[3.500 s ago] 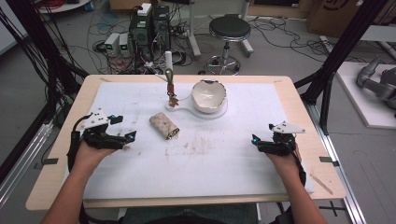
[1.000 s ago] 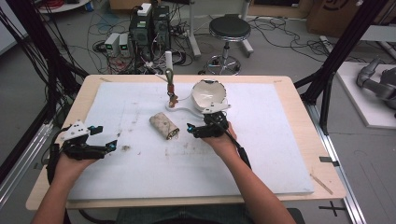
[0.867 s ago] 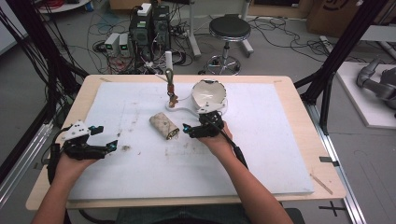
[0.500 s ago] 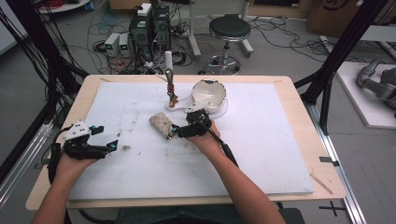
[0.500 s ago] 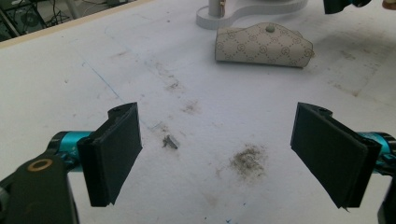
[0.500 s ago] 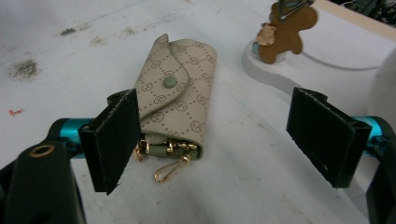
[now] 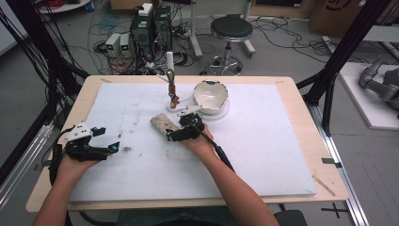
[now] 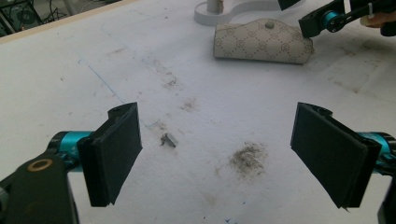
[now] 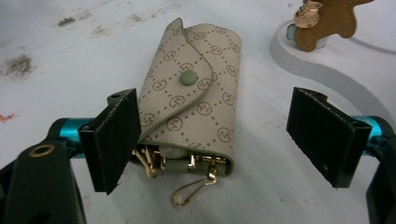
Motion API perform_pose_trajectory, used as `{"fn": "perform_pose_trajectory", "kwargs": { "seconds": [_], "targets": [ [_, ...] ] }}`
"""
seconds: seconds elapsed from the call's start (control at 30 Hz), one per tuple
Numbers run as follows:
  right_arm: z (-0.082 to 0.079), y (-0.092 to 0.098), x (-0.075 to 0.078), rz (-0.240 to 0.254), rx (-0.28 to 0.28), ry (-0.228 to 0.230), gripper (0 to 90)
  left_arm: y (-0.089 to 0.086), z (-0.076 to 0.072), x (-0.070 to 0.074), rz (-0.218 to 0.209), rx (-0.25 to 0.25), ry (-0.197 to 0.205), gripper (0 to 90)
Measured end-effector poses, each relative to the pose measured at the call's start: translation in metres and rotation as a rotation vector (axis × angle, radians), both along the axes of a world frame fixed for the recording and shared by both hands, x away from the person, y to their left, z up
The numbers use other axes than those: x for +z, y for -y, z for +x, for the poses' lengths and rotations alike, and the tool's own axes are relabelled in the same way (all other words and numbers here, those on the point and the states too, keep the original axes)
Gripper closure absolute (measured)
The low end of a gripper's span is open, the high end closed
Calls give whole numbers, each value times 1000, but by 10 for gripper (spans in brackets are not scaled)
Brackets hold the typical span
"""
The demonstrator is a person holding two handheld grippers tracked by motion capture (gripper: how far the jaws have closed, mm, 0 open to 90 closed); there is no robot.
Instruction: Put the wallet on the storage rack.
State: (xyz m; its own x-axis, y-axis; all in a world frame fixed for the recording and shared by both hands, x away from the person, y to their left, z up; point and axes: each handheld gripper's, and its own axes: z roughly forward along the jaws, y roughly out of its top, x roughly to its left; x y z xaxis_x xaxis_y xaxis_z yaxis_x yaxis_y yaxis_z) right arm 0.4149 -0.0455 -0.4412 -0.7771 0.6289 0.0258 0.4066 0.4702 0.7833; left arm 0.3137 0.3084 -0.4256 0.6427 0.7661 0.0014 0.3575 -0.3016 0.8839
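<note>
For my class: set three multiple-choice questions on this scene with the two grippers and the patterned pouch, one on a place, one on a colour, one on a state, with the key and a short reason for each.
1. Where does the key pouch lie?
A. inside the white bowl
B. on the white mat, between the jaws of the right gripper
C. under the left gripper

2. What colour is the pouch's snap button?
A. red
B. green
C. black

3. How do the right gripper's jaws stand?
A. open, either side of the pouch
C. clamped shut on the pouch
B. shut on nothing

Key: 1 B, the pouch rests on the mat between the jaws; 2 B, the round snap is pale green; 3 A, a clear gap shows by the right-hand pad.
</note>
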Motion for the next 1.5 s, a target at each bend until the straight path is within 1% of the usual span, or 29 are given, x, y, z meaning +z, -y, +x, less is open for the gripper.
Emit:
{"fn": "perform_pose_trajectory", "kwargs": {
  "seconds": [0.07,0.17,0.27,0.4,0.5,0.63,0.7,0.77,0.8,0.83,1.0,1.03,1.1,1.2,1.33,1.5],
  "targets": [
    [0,-2,-2,8,4,-10,180,0,0,0,1,-2,0,163],
    [0,-6,-3,7,12,-12,180,0,0,0,2,-1,-1,163],
    [-1,-11,-6,-6,22,-15,180,0,1,-1,5,-2,-3,162],
    [-1,-16,-11,-42,31,-32,180,0,1,-1,7,-1,-4,163],
    [-1,-19,-12,-67,31,-23,181,1,1,-2,10,-6,-8,163],
    [-2,-21,-12,-88,29,-31,181,2,2,-2,17,-11,-11,163],
    [-1,-23,-13,-114,36,-35,181,3,2,-2,16,-8,-12,162],
    [-1,-27,-14,-153,37,-44,181,2,2,-2,19,-11,-12,163],
    [0,-28,-14,-154,39,-45,180,2,1,-2,18,-10,-12,163],
    [0,-27,-14,-151,38,-55,181,2,1,-2,20,-11,-13,163],
    [1,-27,-14,-147,37,-56,191,2,1,-3,22,-10,-14,163],
    [1,-26,-14,-149,41,-52,205,2,1,-3,22,-10,-14,163],
    [0,-26,-14,-142,41,-58,258,2,1,-3,22,-11,-16,163],
    [0,-23,-12,-137,26,-61,334,2,1,-4,30,-9,-19,163],
    [1,-21,-11,-136,28,-63,361,2,1,-4,27,-8,-17,163],
    [-1,-16,-7,-138,31,-62,371,2,1,-4,29,-5,-18,163]
  ]
}}
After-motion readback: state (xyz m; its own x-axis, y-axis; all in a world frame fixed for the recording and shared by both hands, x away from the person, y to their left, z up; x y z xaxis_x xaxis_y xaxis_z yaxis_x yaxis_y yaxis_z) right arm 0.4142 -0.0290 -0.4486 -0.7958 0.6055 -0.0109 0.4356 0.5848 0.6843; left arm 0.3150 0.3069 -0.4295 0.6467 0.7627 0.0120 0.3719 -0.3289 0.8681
